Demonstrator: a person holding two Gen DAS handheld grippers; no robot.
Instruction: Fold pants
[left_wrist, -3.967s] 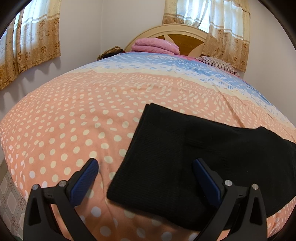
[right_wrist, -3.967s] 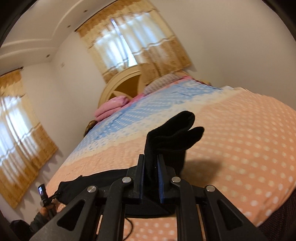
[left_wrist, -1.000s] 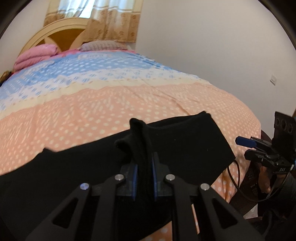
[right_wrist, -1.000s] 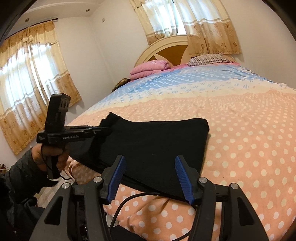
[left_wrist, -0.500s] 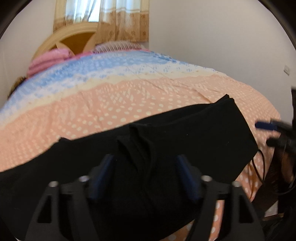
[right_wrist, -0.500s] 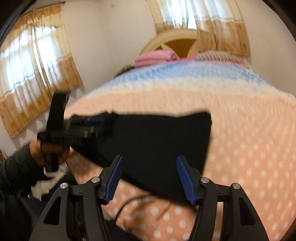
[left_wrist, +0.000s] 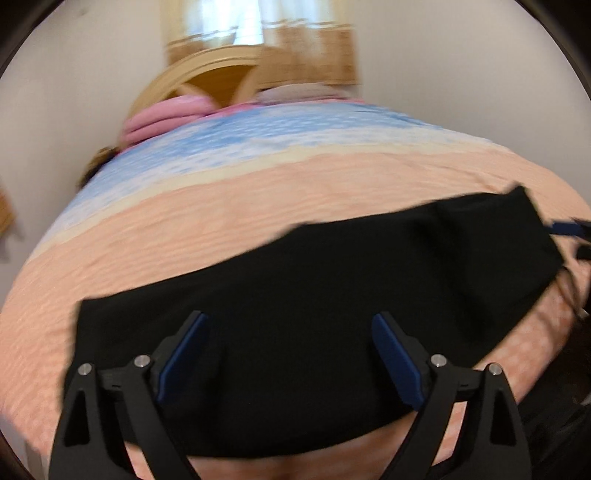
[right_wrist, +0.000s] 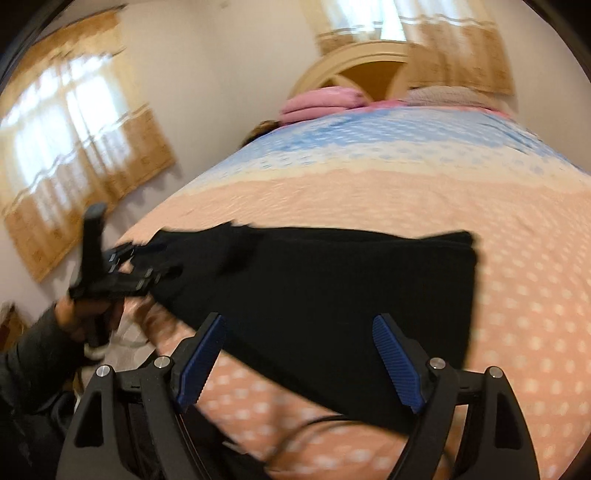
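Letting go cleanly matters now: our left gripper (left_wrist: 288, 354) and right gripper (right_wrist: 299, 354) are both opening wide, holding nothing. We judge the pants (left_wrist: 332, 295) lie folded on the bed (left_wrist: 221, 221); we should lift clear without snagging cloth

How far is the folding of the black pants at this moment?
Done: the pants lie on the bed as a flat, layered block, so at least one fold looks made. In hand: nothing; the left gripper and right gripper are opening, with no cloth between their fingers. Left: probably one more fold, since the block is long, though blur hides detail.
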